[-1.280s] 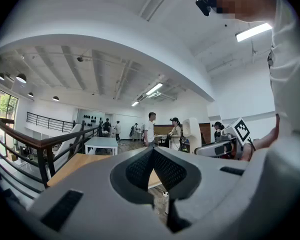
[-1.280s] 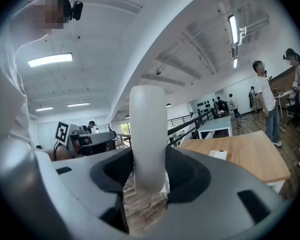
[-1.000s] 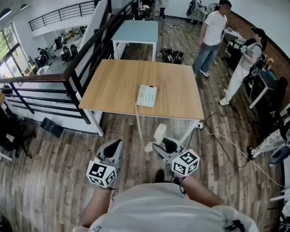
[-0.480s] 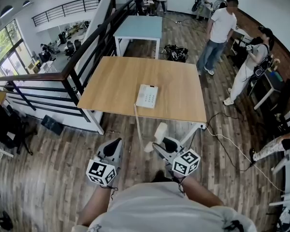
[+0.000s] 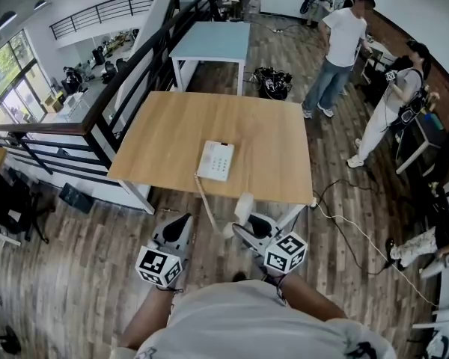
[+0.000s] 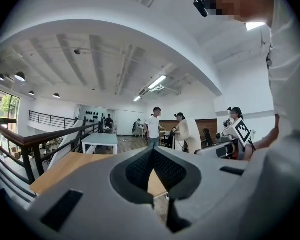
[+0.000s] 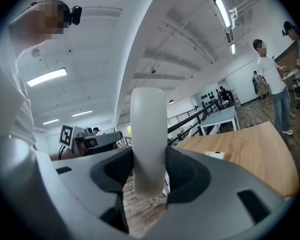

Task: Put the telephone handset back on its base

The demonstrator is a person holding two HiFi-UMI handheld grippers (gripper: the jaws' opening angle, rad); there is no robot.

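Observation:
The white telephone base (image 5: 215, 160) lies near the front edge of the wooden table (image 5: 157, 137), and shows small in the right gripper view (image 7: 214, 155). Its coiled cord (image 5: 203, 199) runs down off the table edge to the white handset (image 5: 243, 209). My right gripper (image 5: 245, 227) is shut on the handset (image 7: 149, 134), held upright below and in front of the table, apart from the base. My left gripper (image 5: 182, 221) hangs beside it on the left, its jaws (image 6: 152, 160) shut with nothing between them.
A light blue table (image 5: 209, 40) stands beyond the wooden one. A black railing (image 5: 127, 69) runs along the left. Two people (image 5: 338, 47) stand at the back right near a desk. A cable (image 5: 359, 234) trails over the wooden floor on the right.
The table and telephone base have slid a little down and to the left in the head view. Both grippers keep their places, the right one still holding the handset.

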